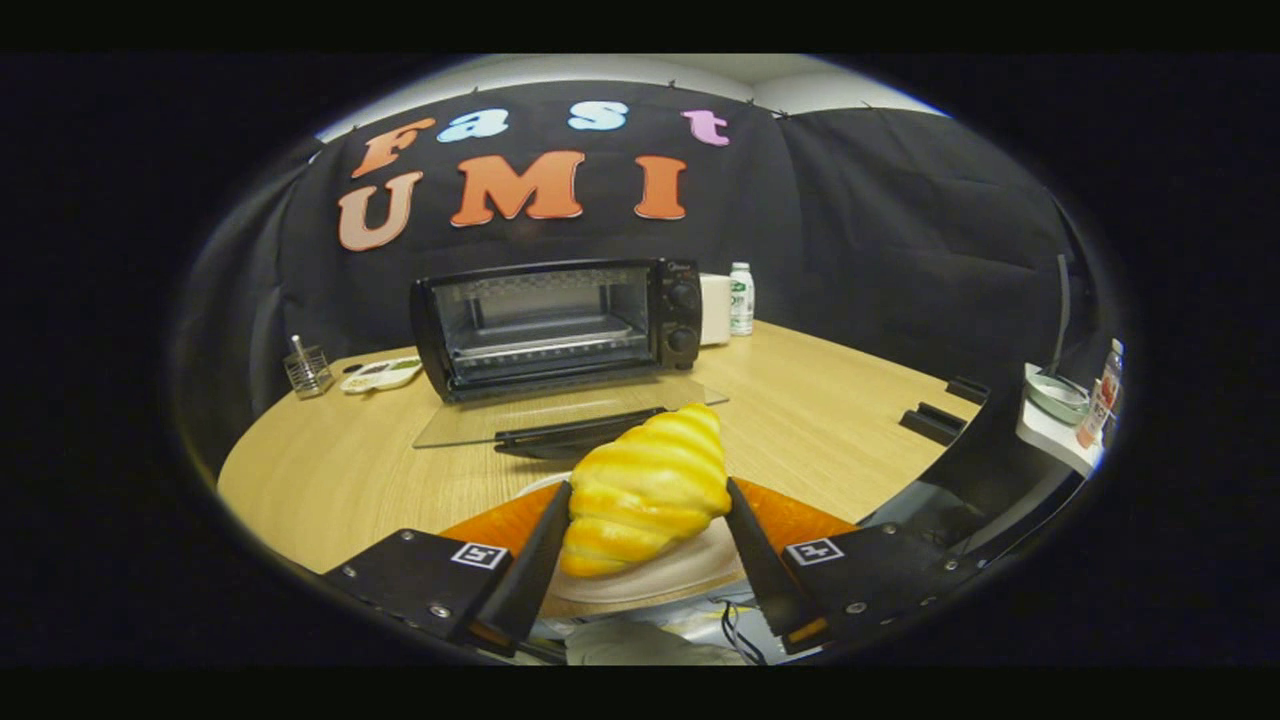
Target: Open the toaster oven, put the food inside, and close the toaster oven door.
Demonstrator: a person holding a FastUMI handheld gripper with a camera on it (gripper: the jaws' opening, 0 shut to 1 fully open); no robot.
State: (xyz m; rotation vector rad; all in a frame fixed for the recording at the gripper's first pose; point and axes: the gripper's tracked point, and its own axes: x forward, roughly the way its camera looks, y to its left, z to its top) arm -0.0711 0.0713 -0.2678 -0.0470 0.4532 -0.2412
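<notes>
Croissant [645, 490] clamped between gripper [648, 497] fingers, both pressing its sides, above orange-rimmed plate [800, 520] at table's [330, 480] near edge. Beyond, toaster oven [557, 325] near far edge, glass door [560, 412] folded down flat. Bottle [741, 298] behind oven.

The toaster oven [557, 328] is black, with two round knobs one above the other on its right side. It stands toward the far edge of the wooden bench [330, 480], its front facing the gripper [648, 512]. Its glass door [560, 412] is open, folded down flat onto the bench with the dark handle at its near edge, and a wire rack shows inside. The food, a glossy yellow croissant [645, 492], is pinched between the gripper's two fingers, tilted with one pointed end toward the oven, above an orange-rimmed plate [790, 518] near the bench's near edge.
</notes>
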